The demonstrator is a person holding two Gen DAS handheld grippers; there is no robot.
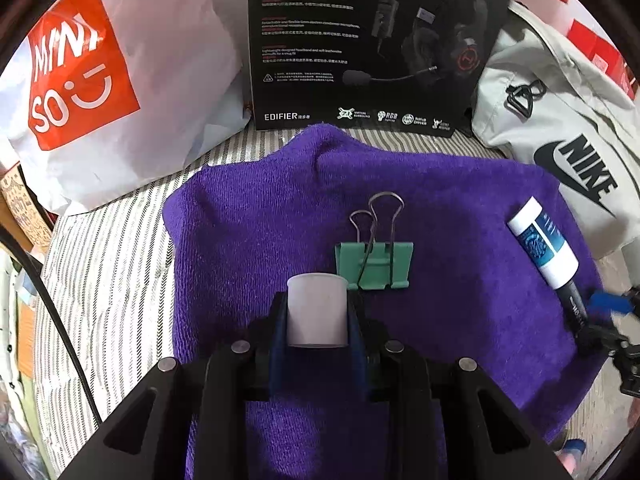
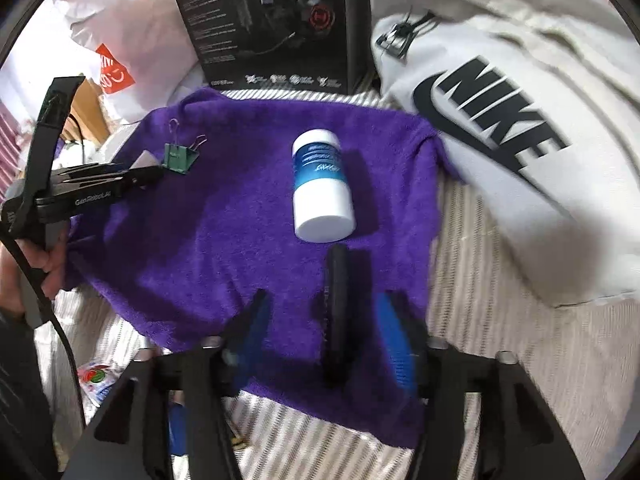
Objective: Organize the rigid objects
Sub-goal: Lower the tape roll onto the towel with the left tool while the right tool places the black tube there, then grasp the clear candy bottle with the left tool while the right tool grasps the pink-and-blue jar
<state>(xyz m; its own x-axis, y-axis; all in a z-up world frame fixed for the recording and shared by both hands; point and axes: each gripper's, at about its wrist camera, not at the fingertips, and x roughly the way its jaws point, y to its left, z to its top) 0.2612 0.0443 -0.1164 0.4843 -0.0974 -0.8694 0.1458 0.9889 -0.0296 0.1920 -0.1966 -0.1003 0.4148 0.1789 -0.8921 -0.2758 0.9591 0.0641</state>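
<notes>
A purple towel [image 1: 460,208] is spread over the striped bedding [image 1: 108,264], apparently as the sorting mat, so the small things lie on it rather than on the clutter behind. On its right side lies a white-and-blue lint roller [image 2: 322,184] with its black handle [image 2: 336,312] pointing between the wide-open jaws of the right gripper [image 2: 324,332], lined up for a grasp. The left gripper [image 1: 317,312] is clamped on a small white cup [image 1: 316,308], held just beside the green binder clip [image 1: 374,264], probably to set them side by side.
</notes>
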